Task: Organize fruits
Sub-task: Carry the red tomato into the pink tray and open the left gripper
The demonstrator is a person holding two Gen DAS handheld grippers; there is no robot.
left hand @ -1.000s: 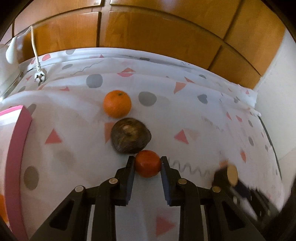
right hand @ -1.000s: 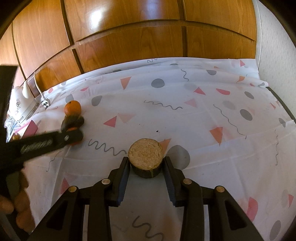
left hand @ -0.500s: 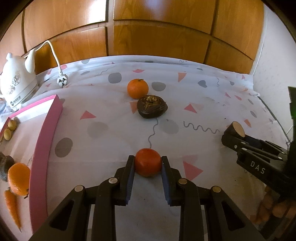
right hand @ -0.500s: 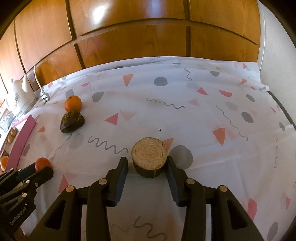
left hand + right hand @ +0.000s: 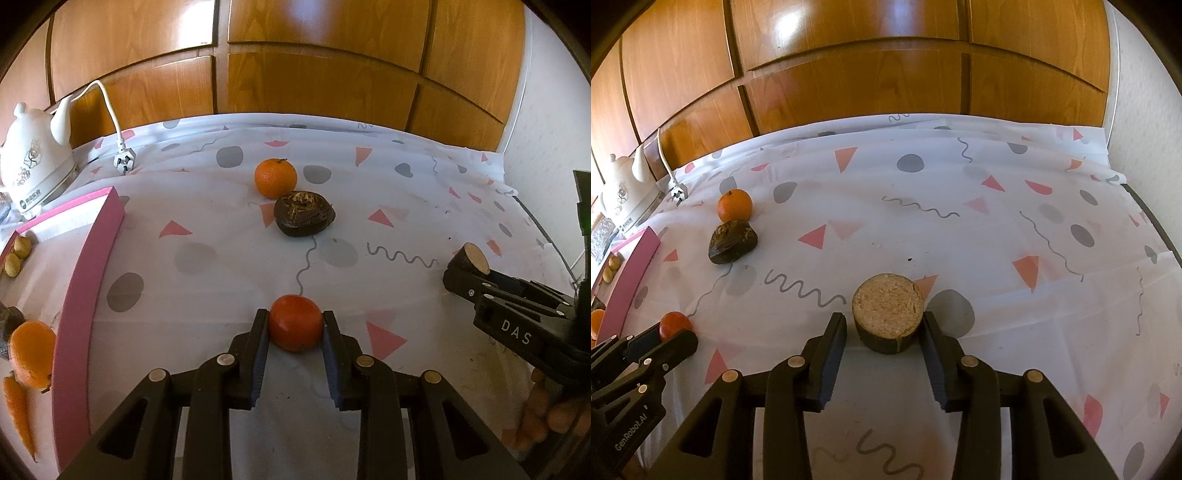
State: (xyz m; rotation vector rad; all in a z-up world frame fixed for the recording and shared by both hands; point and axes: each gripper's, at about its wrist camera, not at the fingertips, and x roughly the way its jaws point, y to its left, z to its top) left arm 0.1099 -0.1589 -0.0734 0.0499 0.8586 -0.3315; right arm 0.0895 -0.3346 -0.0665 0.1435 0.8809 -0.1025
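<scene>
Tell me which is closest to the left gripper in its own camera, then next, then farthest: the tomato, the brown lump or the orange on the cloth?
From the left gripper:
1. Tomato, right between its jaws.
2. Brown lump, farther up the cloth, middle.
3. Orange, just behind the lump, toward the wooden wall.

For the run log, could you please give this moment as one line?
left hand-held gripper: shut on red fruit | right hand-held gripper: around cut brown piece, grip unclear
</scene>
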